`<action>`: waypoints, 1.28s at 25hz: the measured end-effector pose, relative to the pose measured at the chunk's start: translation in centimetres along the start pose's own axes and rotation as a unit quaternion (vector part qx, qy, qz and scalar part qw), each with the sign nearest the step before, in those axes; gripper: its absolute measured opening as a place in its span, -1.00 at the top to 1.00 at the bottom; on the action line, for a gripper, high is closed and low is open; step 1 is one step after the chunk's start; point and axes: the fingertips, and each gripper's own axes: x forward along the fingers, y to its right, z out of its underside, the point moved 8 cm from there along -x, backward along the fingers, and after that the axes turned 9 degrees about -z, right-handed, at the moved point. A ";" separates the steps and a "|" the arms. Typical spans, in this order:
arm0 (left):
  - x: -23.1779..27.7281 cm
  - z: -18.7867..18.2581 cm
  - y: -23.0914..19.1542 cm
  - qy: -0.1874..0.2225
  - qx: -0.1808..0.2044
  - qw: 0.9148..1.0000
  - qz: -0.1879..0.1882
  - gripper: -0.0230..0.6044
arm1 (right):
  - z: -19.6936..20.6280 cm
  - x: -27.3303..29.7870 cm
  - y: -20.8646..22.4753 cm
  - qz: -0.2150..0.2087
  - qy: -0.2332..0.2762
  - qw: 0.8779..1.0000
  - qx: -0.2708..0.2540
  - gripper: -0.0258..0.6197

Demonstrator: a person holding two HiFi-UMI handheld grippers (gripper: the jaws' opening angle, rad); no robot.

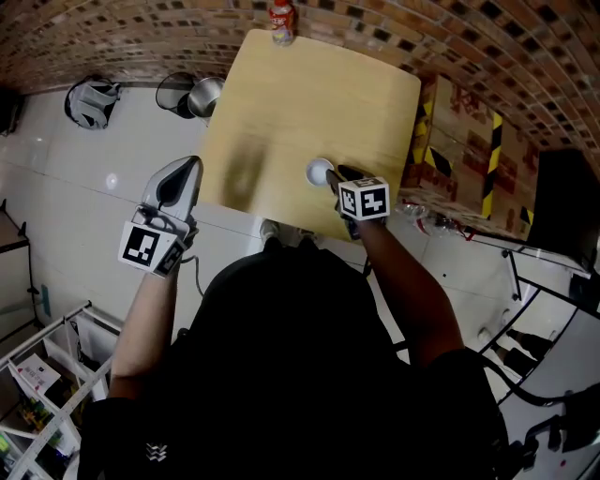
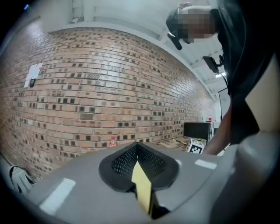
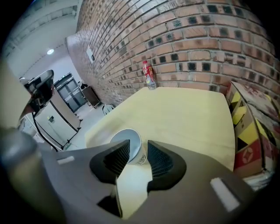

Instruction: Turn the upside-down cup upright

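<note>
A white paper cup (image 1: pixel 319 172) stands mouth-up near the front edge of the light wooden table (image 1: pixel 309 84). My right gripper (image 1: pixel 334 176) reaches it from the right and points steeply down. In the right gripper view the cup (image 3: pixel 127 141) leans a little to the left, and its near wall sits in the gap of the right gripper (image 3: pixel 138 148). The jaws are parted; the left pad overlaps the cup's mouth and the right pad lies beside its printed side. My left gripper (image 1: pixel 184 174) hangs off the table's left side, over the floor. Its pads (image 2: pixel 138 147) meet with nothing between them.
A red-capped bottle (image 1: pixel 281 19) stands at the table's far edge by the brick wall. Cardboard boxes with yellow-black stripes (image 1: pixel 461 141) stand right of the table. Two bins (image 1: pixel 192 94) stand on the floor at the far left. A wire shelf (image 1: pixel 42 375) is at the lower left.
</note>
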 end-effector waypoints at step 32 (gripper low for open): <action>0.3 -1.9 0.4 0.023 0.004 0.999 0.030 0.93 | 0.7 0.3 -3.7 0.167 -0.046 0.959 -0.226 0.83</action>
